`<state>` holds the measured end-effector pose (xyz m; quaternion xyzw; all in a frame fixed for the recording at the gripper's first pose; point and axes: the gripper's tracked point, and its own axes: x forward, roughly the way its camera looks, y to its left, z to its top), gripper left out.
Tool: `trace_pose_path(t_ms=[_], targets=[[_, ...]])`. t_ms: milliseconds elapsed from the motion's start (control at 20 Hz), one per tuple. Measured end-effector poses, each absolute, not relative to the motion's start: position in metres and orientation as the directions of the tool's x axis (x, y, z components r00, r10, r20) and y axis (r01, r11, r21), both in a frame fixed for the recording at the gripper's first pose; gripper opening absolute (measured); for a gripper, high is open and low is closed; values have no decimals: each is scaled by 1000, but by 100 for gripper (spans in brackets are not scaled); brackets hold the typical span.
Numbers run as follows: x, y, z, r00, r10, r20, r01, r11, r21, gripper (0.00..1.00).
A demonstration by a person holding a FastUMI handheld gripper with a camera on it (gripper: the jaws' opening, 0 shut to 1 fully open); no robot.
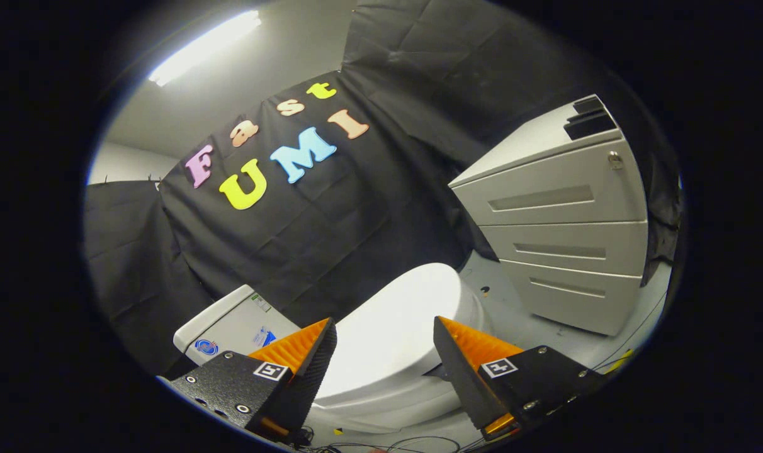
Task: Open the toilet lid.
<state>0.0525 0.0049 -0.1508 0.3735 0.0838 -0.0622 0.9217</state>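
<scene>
A white toilet sits low ahead of me, its lid down flat over the bowl. The white tank stands behind the lid, against the black cloth wall. My gripper hangs open above the lid, its two fingers spread wide with the lid's surface showing between them. The fingertips hover over the lid's middle, and I cannot tell whether they touch it. Nothing is held.
A grey three-drawer cabinet stands close beside the toilet's front end, on the pale floor. Black cloth walls close in behind. Loose cables lie on the floor under the gripper.
</scene>
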Motion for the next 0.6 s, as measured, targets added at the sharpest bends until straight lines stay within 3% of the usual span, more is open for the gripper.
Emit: trace_pose_path(t_ms=[600], targets=[[59, -9, -246, 922, -51, -383, 358, 485, 798, 94]])
